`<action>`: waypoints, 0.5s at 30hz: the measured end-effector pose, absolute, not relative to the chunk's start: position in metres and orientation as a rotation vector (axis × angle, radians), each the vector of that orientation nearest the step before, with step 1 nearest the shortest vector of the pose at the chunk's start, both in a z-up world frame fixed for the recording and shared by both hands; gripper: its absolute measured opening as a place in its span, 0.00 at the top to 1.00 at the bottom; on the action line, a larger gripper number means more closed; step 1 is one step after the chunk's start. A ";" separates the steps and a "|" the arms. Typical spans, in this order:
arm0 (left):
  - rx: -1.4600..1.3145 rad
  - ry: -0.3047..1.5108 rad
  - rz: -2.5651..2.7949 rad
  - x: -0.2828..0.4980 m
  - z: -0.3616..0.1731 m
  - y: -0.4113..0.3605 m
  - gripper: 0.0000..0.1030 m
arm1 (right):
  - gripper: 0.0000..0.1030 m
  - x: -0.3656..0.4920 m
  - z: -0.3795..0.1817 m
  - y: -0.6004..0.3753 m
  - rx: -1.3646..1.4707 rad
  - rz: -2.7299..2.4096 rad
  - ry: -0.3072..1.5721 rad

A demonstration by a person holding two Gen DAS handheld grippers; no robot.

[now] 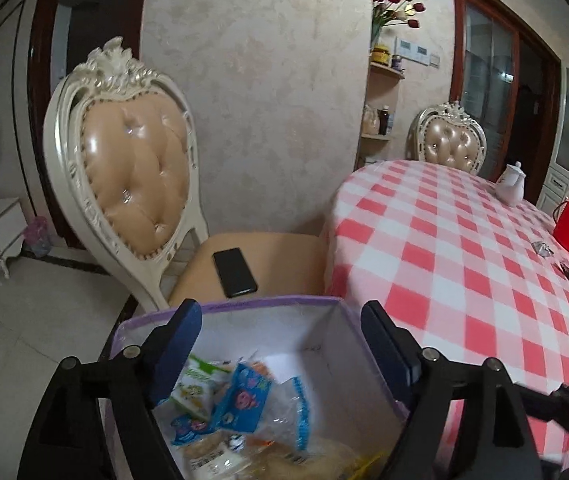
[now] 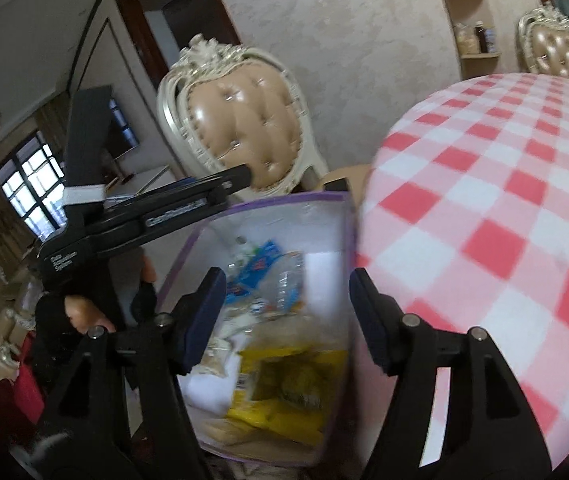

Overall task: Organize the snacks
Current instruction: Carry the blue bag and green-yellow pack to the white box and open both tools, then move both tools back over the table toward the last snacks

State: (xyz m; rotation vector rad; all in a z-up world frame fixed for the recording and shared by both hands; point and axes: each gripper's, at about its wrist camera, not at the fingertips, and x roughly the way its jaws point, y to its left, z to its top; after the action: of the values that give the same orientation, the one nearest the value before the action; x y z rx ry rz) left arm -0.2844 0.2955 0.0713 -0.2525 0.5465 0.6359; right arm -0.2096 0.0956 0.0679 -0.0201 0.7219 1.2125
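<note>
White lettering runs along the black body of the left gripper (image 2: pixel 244 172), at nine o'clock in the right wrist view, but blurs beyond reading. Print on the snack packets (image 1: pixel 240 400) is likewise illegible.

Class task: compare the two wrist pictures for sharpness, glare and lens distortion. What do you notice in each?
Left wrist view: mostly sharp; glare on the chair back; fisheye bends the door frame; snack packets in the box slightly soft.
Right wrist view: motion blur smears the checked tablecloth and yellow packet; bright window; dark corners.
</note>
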 end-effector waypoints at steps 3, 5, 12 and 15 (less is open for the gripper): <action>-0.246 0.568 0.569 -0.263 0.073 0.281 0.19 | 0.28 -0.192 0.074 0.074 -0.019 1.148 0.706; -0.243 0.595 0.503 -0.240 0.074 0.264 0.19 | 0.27 -0.175 0.078 0.053 -0.031 1.079 0.684; -0.263 0.658 0.219 -0.138 0.074 0.178 0.18 | 0.23 -0.110 0.081 -0.030 -0.021 0.836 0.674; -0.289 0.699 0.121 -0.075 0.067 0.133 0.18 | 0.21 -0.075 0.077 -0.078 -0.025 0.693 0.682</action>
State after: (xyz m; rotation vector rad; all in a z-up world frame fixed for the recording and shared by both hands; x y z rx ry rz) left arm -0.0746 0.1330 0.0670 -0.2889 0.6986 0.1209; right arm -0.0754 -0.0784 0.0772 -0.0253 0.6822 0.6930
